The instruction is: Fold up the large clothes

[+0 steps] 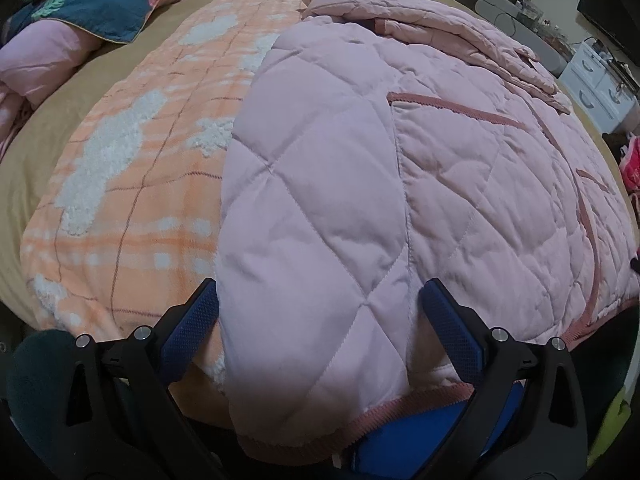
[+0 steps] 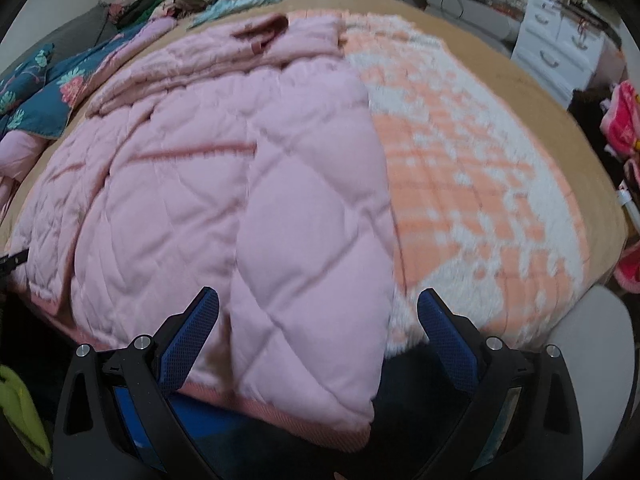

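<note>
The quilted garment (image 1: 400, 184) lies on the blanket (image 1: 132, 184), on the bed (image 1: 32, 148).

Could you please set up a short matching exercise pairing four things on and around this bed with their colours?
Things:
1. Quilted coat
2. Blanket under the coat
3. Flowered quilt at the bed's far corner
4. Drawer unit beside the bed

Colours:
A. White
B. Orange with white patches
C. Dark blue with pink flowers
D. Pale pink with darker pink trim

Pairs: 1-D, 2-B, 3-C, 4-A
</note>
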`<state>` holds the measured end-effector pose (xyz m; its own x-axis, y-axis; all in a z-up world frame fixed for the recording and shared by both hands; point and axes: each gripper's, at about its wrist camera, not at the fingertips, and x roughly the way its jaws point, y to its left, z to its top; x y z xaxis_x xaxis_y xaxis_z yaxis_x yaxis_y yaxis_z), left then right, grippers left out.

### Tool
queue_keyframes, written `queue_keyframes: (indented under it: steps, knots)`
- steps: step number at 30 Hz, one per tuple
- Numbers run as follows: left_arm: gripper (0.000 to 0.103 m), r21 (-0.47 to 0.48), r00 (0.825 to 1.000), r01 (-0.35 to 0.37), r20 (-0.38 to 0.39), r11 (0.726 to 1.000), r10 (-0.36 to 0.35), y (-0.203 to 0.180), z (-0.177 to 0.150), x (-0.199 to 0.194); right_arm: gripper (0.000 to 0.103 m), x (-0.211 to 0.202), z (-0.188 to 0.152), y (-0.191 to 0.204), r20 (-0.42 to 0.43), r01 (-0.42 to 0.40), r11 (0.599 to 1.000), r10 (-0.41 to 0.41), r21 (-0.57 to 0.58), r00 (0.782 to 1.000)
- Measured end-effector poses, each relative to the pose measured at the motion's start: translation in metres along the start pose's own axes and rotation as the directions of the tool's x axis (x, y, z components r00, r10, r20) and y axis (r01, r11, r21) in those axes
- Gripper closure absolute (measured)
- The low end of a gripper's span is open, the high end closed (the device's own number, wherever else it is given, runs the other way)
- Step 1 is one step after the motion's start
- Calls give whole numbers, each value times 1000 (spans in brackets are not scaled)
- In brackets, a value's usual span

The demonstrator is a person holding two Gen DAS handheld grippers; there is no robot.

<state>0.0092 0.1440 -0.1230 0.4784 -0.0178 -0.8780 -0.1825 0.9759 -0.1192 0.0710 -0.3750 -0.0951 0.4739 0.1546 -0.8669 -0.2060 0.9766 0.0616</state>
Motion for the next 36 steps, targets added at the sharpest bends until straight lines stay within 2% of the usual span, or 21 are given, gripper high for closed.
queue_keyframes:
  steps: [6, 11, 12, 13, 14, 16, 18, 20, 22, 23, 25, 27, 29, 31, 36]
  knots:
    - [9, -25, 999, 30, -15, 999, -30, 2, -7, -2, 4, 17, -17, -4, -96, -74, 997, 74, 12, 993]
    - [9, -66, 998, 59, -16, 996, -60, 11, -7, -2, 5, 20, -26, 1, -106, -112, 994, 110, -11, 988]
    - [9, -67, 998, 60, -17, 996, -61, 10, -7, -1, 16, 20, -28, 1, -105, -124, 992, 122, -14, 987]
    - [9, -64, 998, 58, -18, 996, -59, 10, -7, -1, 32, 19, -29, 3, -105, -155, 988, 152, -19, 983]
    - [9, -62, 998, 57, -19, 996, -58, 9, -7, 0, 35, 16, -31, 8, -89, -171, 984, 167, -44, 982]
    - [9, -62, 998, 64, -19, 996, -66, 9, -7, 0, 59, 12, -33, 12, -66, -179, 981, 174, -74, 982]
    - [10, -67, 997, 73, -16, 995, -74, 10, -7, 0, 76, 1, -30, 12, -22, -194, 978, 193, -81, 981]
    - [20, -64, 996, 83, -8, 994, -84, 9, -7, -2, 81, -12, -26, 11, 33, -226, 970, 230, -89, 973]
    - [39, -51, 996, 86, 8, 995, -86, 7, -8, -7, 82, -31, -20, 13, 114, -246, 963, 258, -112, 959]
    - [53, -44, 996, 84, 14, 995, -84, 5, -8, -9, 83, -36, -17, 13, 138, -251, 961, 265, -113, 954]
    - [71, -25, 996, 84, 34, 996, -83, 1, -7, -16, 84, -50, -7, 12, 195, -260, 959, 279, -114, 940]
    - [83, 3, 996, 76, 55, 997, -76, -4, -6, -24, 84, -62, 3, 12, 244, -263, 957, 285, -119, 927]
    - [90, 36, 994, 66, 87, 997, -69, -11, -3, -34, 84, -69, 12, 13, 275, -261, 958, 285, -121, 918]
    - [94, 66, 990, 60, 124, 996, -68, -17, 2, -46, 85, -75, 20, 13, 305, -266, 957, 289, -117, 907]
    - [95, 101, 971, 76, 221, 992, -97, -25, 27, -77, 85, -83, 42, 12, 360, -268, 959, 285, -96, 888]
